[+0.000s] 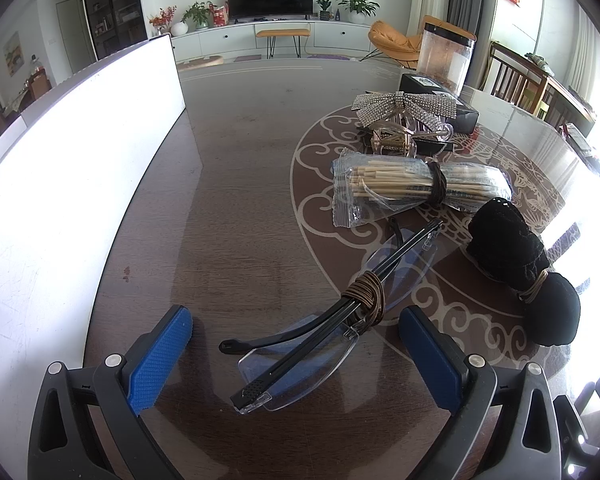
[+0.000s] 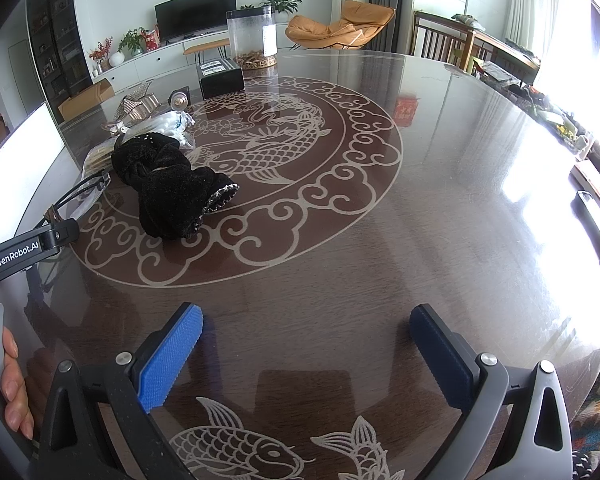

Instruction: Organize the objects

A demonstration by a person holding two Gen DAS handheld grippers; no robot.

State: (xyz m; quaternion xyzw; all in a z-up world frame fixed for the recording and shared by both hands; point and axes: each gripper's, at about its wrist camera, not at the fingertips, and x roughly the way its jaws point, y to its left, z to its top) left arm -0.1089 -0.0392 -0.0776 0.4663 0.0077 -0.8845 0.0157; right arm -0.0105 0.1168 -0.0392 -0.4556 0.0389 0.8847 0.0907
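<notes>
Folded rimless glasses (image 1: 300, 344), bound with a brown cord, lie on the dark patterned table (image 1: 236, 184). My left gripper (image 1: 296, 356) is open, its blue pads on either side of the glasses' near lens without touching. Beyond lie a wrapped bundle of pale sticks (image 1: 412, 184), a rhinestone bow hair clip (image 1: 404, 116) and a black fabric bundle (image 1: 516, 256). In the right wrist view my right gripper (image 2: 306, 356) is open over bare table, with the black fabric bundle (image 2: 172, 188) far ahead to the left and the glasses (image 2: 84, 192) at the left edge.
A white box wall (image 1: 80, 168) stands along the table's left side. A black box (image 2: 222, 76) and a clear plastic jar (image 2: 254, 38) stand at the far side. A hand (image 2: 14, 384) holds the left gripper's body (image 2: 24, 250) at the left edge.
</notes>
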